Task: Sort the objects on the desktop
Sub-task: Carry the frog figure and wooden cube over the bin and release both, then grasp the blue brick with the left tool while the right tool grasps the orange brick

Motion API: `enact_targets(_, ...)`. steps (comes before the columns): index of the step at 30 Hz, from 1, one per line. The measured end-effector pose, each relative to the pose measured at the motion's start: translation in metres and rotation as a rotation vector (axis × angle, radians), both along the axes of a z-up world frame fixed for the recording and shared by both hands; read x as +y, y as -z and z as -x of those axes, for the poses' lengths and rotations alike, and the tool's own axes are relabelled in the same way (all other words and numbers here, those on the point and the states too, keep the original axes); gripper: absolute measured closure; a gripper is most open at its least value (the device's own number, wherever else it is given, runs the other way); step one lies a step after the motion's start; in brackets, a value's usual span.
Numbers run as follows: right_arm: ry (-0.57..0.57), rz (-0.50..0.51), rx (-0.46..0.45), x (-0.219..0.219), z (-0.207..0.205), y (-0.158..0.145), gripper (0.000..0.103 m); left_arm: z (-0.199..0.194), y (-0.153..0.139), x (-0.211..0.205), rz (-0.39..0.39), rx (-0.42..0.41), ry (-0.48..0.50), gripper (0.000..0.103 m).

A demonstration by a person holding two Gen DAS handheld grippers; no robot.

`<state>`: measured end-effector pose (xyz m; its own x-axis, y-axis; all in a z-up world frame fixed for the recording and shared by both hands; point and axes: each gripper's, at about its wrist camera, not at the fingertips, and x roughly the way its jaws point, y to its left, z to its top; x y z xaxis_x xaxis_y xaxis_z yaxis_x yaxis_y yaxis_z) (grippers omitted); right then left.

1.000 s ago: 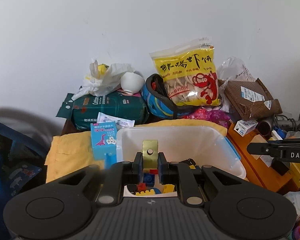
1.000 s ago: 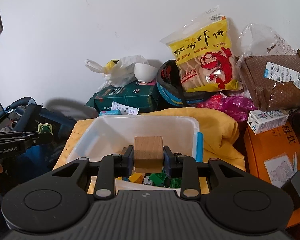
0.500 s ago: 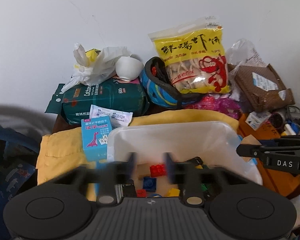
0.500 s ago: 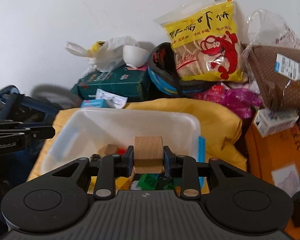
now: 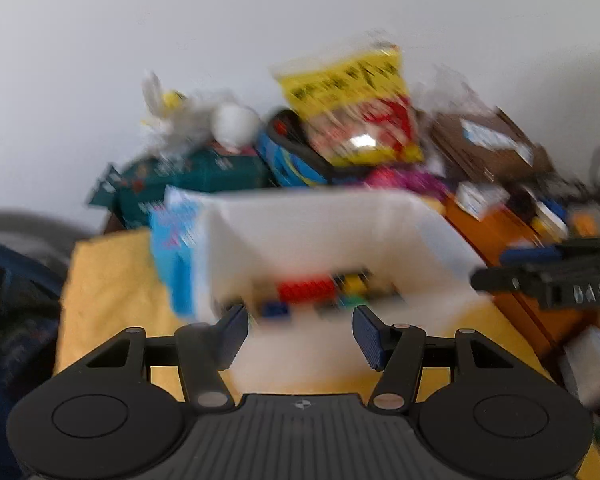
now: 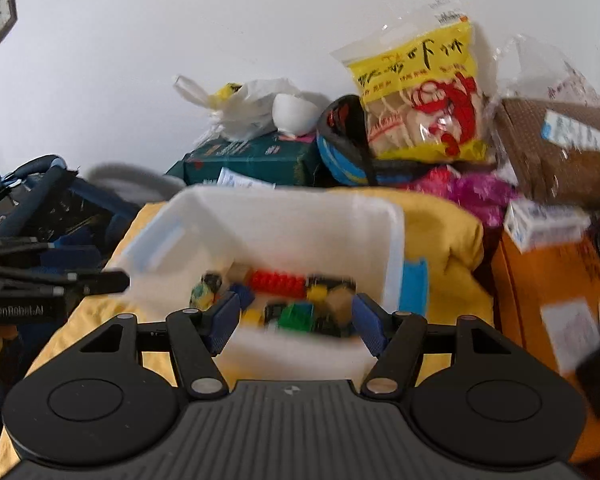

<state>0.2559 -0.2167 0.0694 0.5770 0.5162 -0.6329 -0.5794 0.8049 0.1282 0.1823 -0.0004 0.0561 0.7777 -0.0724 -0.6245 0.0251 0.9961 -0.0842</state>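
A white plastic bin sits on a yellow cloth. It holds several toy bricks, among them a red brick and a green brick. A wooden block lies among them. My left gripper is open and empty, just in front of the bin. My right gripper is open and empty at the bin's near edge. Both views are blurred.
Behind the bin lie a yellow snack bag, a green pack, a white plastic bag, a blue helmet and a brown parcel. An orange box stands at the right. A blue card box leans on the bin's left.
Both grippers have opened. The left let go of a small brass piece, the right let go of the wooden block, which now lies in the bin. Both cameras are moving.
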Motion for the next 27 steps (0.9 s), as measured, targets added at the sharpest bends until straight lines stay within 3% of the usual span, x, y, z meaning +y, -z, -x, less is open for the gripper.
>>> enact_targets(3,0.025,0.007,0.033,-0.016,0.019,0.02,0.037,0.018,0.036,-0.02,-0.007,0.046,0.044,0.041)
enact_targets(7,0.059,0.019,0.116,-0.031,0.031,0.048,0.037,0.01,0.082,-0.049,-0.047,0.105,0.118,0.041)
enact_targets(13,0.082,0.044,0.17,-0.049,0.047,0.068,0.037,-0.012,0.119,-0.077,-0.116,0.141,0.204,0.041)
enact_targets(14,0.086,0.045,0.175,-0.051,0.048,0.07,0.037,-0.013,0.122,-0.079,-0.128,0.148,0.209,0.043)
enact_targets(15,0.091,0.044,0.182,-0.054,0.048,0.071,0.037,-0.016,0.125,-0.08,-0.131,0.16,0.216,0.052)
enact_targets(16,0.096,0.042,0.184,-0.056,0.049,0.071,0.037,-0.017,0.127,-0.079,-0.119,0.171,0.226,0.069)
enact_targets(22,0.094,0.04,0.185,-0.054,0.049,0.075,0.037,-0.004,0.12,-0.07,-0.1,0.153,0.229,0.069)
enact_targets(27,0.042,0.07,0.19,-0.026,0.039,0.091,0.038,0.013,0.104,-0.055,-0.071,0.129,0.195,0.069)
